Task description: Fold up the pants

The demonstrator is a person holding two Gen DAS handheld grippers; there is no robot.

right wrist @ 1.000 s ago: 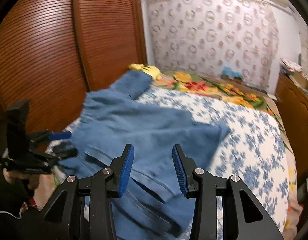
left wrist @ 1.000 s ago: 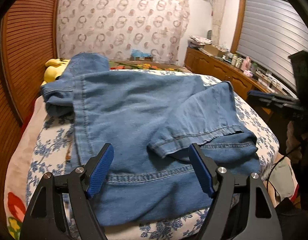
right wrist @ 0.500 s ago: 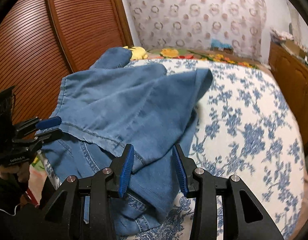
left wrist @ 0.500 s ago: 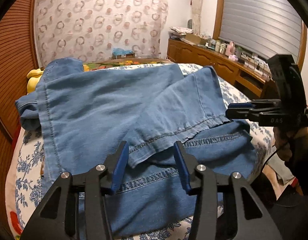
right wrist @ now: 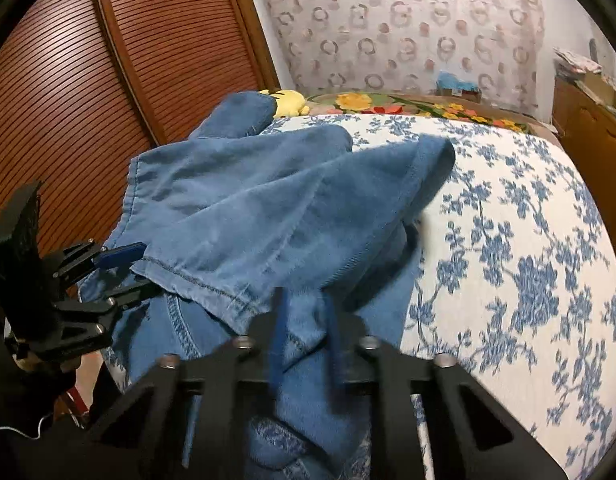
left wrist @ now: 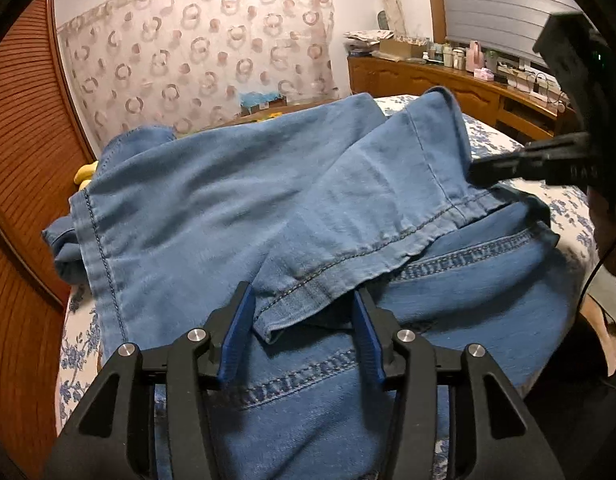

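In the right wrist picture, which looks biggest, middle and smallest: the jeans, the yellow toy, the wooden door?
1. Jeans and wooden door look about alike; the jeans are nearer, so unsure.
2. Yellow toy, smallest.

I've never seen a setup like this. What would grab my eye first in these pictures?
The blue denim pants, spread and partly folded over a bed with a blue-flowered cover, fill both views. Next come the two black hand-held grippers with blue pads at the near hem: the left gripper straddles a hem corner, and the right gripper has just been closing on the cloth.
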